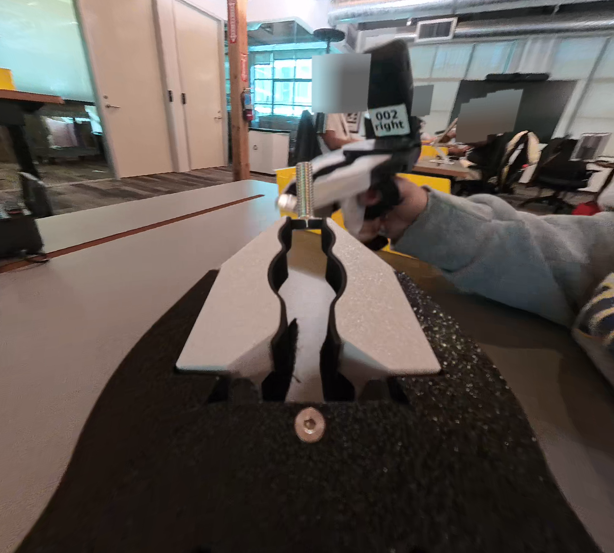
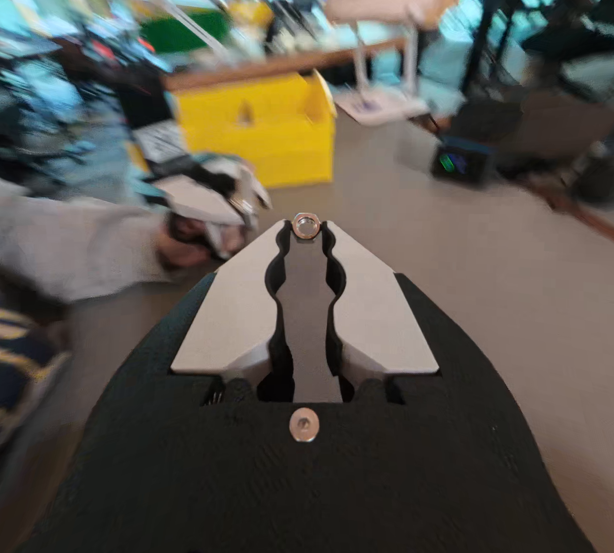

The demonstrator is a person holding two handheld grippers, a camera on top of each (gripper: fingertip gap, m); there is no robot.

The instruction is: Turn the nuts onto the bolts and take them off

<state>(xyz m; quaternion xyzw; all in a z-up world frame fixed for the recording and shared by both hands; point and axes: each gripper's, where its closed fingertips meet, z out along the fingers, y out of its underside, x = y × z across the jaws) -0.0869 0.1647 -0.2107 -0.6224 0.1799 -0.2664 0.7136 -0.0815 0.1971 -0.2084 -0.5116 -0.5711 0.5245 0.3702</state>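
- Left wrist view shows the broad pale grey table (image 1: 99, 287) under both tools; it is the only thing below the parts, so anything let slip would likely land on it and roll out of reach.
- The yellow open-topped plastic bin (image 2: 259, 138) stands on the table beyond the grippers, near the work; a wide swing of either tool could knock it, or a dropped part could bounce toward it.
- The left gripper (image 1: 306, 224), white-fingered on a black body, has its jaws drawn together on the flat head of the bolt; the hold is only at the very tips, so sideways push from the other tool may tilt or pop the bolt free.
- The right gripper (image 2: 305, 227), same make and held by a hand in a grey sleeve, has its jaws clamped on the nut at the tips; its view is heavily smeared, which suggests fast motion and a risk of overshooting.
- The silver threaded steel bolt (image 1: 303, 191) stands upright, threads up, nothing on it; meeting it off-axis would probably cross-thread or jam.
- The small silver hexagonal nut (image 2: 305, 226) faces the camera bore-on, just beside the bolt but not yet on it; a thin grip on two flats may let it spin loose.
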